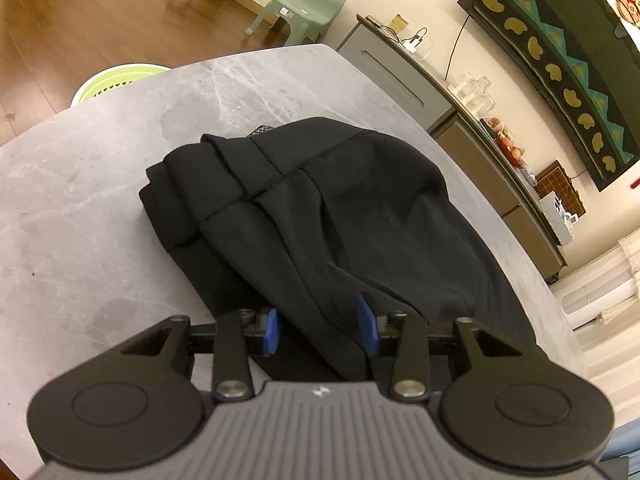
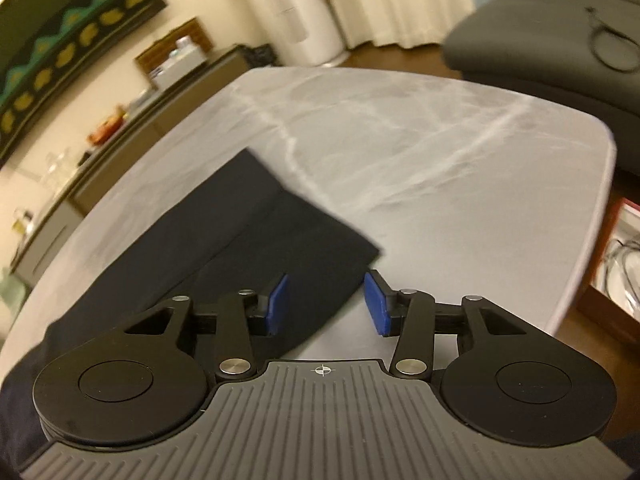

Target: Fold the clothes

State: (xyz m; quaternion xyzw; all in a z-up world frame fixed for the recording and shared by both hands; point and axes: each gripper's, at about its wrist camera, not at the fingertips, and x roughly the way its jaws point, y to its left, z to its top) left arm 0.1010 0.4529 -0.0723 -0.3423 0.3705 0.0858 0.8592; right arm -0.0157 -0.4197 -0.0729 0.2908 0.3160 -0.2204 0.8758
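Garment: black clothing (image 1: 320,200), partly folded, lying on the grey marble table (image 1: 120,180).
Garment, left wrist view: bunched, layered folds with seams at the far end; a bit of mesh fabric (image 1: 262,129) peeks out at the far edge; the long axis runs from that bunched end back toward the left gripper (image 1: 323,326).
Garment, right wrist view: a flat, straight-edged panel (image 2: 256,232) whose long axis runs diagonally, its squared end pointing away toward the table's far side; a lengthwise seam or fold line runs along it.
Left gripper: jaws parted, blue pads (image 1: 273,330) on either side of a raised ridge of the cloth; whether they pinch it cannot be told.
Right gripper (image 2: 326,304): jaws wide apart, nothing between them, hovering at the panel's near corner, one pad over cloth, the other over bare table.
Basket: green, slotted (image 1: 116,80), just past the table's far left edge.
Sideboard: along the wall (image 1: 460,120), beyond the table.
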